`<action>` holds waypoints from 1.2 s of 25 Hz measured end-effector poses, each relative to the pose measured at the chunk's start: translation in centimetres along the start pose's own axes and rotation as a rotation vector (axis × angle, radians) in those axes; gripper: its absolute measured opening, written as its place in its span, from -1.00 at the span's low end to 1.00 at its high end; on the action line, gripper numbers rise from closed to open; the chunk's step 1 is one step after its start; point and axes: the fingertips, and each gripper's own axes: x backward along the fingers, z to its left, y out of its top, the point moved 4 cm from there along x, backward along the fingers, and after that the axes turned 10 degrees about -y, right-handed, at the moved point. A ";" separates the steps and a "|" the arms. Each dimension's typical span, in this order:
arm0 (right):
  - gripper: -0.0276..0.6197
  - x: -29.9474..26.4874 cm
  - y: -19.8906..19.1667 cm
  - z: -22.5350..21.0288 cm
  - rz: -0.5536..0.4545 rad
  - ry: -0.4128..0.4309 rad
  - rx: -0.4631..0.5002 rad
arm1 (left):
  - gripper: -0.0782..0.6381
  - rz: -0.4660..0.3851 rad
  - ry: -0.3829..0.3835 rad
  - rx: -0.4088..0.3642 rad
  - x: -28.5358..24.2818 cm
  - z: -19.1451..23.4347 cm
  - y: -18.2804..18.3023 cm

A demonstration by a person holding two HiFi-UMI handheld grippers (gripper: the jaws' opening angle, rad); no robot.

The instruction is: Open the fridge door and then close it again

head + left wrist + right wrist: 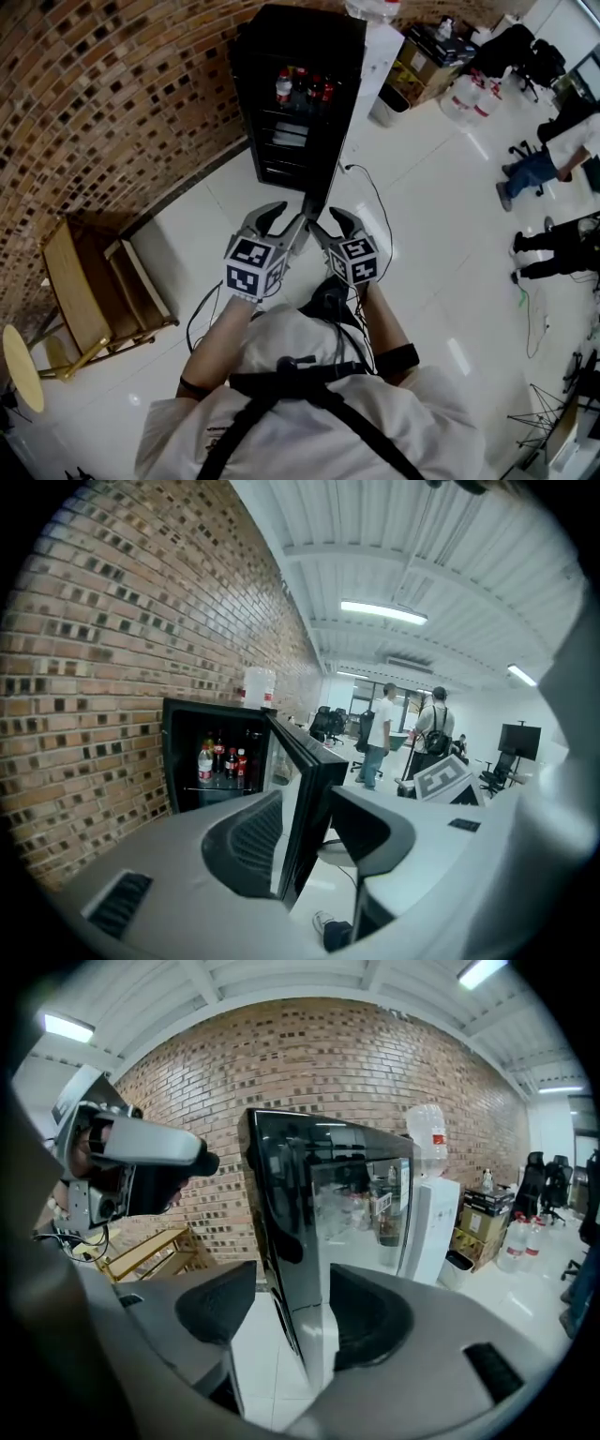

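The black mini fridge [295, 56] stood with its back to the brown brick wall [112, 94]. Its black-framed glass door [309, 780] was swung out and stood roughly edge-on to the person, so the lit shelf of red-capped bottles [220, 761] was exposed. The door's free vertical edge was the nearest part to both grippers.

The left gripper [305, 841] had its jaws partly spread, with the door's free edge between them: one jaw on the inner glass side, the other on the outer side. A strip of floor showed between the door and the outer jaw. The right gripper [291, 1321] had its jaws wide and straddled the same edge lower down. Clear space lay on its left, and the right pad was just beside the door. Neither gripper's pads were seen to clamp the door.

On the hinge side, a white water dispenser [427, 1213] stood just beside the fridge. The glossy white floor [441, 187] was open there, crossed by a thin black cable [378, 202]. Standing people [553, 159] were well apart. On the wall side, a light wooden frame chair [94, 291] stood near the wall and limited the room there.
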 end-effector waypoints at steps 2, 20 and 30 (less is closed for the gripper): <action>-0.13 -0.3 0.4 -0.1 -0.024 -0.020 0.011 | -0.33 0.005 -0.012 -0.033 -1.1 -0.6 0.7; -0.13 -6.5 3.8 4.9 -0.061 -0.074 0.067 | -0.34 -0.023 0.060 0.064 0.0 4.9 1.1; -0.24 -13.1 6.5 9.1 -0.095 -0.128 0.001 | -0.36 -0.067 0.172 0.154 5.7 12.3 -0.7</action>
